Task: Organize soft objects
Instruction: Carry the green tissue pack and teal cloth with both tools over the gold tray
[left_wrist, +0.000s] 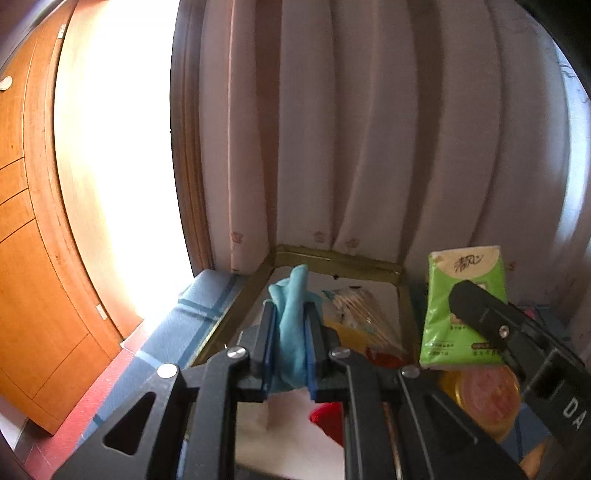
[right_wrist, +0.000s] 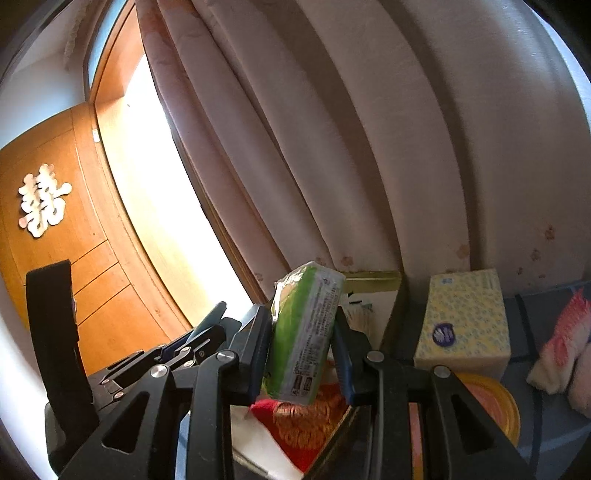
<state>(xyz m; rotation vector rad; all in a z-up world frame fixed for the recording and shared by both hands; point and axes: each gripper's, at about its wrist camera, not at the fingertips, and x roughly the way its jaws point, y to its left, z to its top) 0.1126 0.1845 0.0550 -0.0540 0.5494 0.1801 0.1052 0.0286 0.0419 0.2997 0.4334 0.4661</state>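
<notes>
1. Holding a blue cloth (left_wrist: 291, 325), the left gripper (left_wrist: 290, 350) has its fingers (left_wrist: 266, 347) closed tight on the middle of the fabric, which stands up limp above a gold-rimmed tray (left_wrist: 334, 258).
2. The right gripper (right_wrist: 301, 343) has its fingers (right_wrist: 258, 347) clamped on a green tissue pack (right_wrist: 304, 332), pressing on its two broad faces; the pack tilts a little and also hangs above the tray (right_wrist: 373, 277).
3. The cloth looks light, soft and floppy. Pinched at one spot it will droop and trail, so a bunched fold near the middle is probably the best place to hold it.
4. The tissue pack (left_wrist: 461, 310) looks light and squashy under a slick plastic wrap. A grip across the broad faces near the middle should keep it from sliding out; squeezing hard would likely dent it.
5. Inside the tray lie a bag of thin sticks (left_wrist: 356, 310) and something red (right_wrist: 306, 417).
6. Just right of the tray stands a yellow tissue box (right_wrist: 465, 321), with a round yellow lid (right_wrist: 491, 398) in front of it.
7. A pink and white towel (right_wrist: 565, 350) lies further right of the tray.
</notes>
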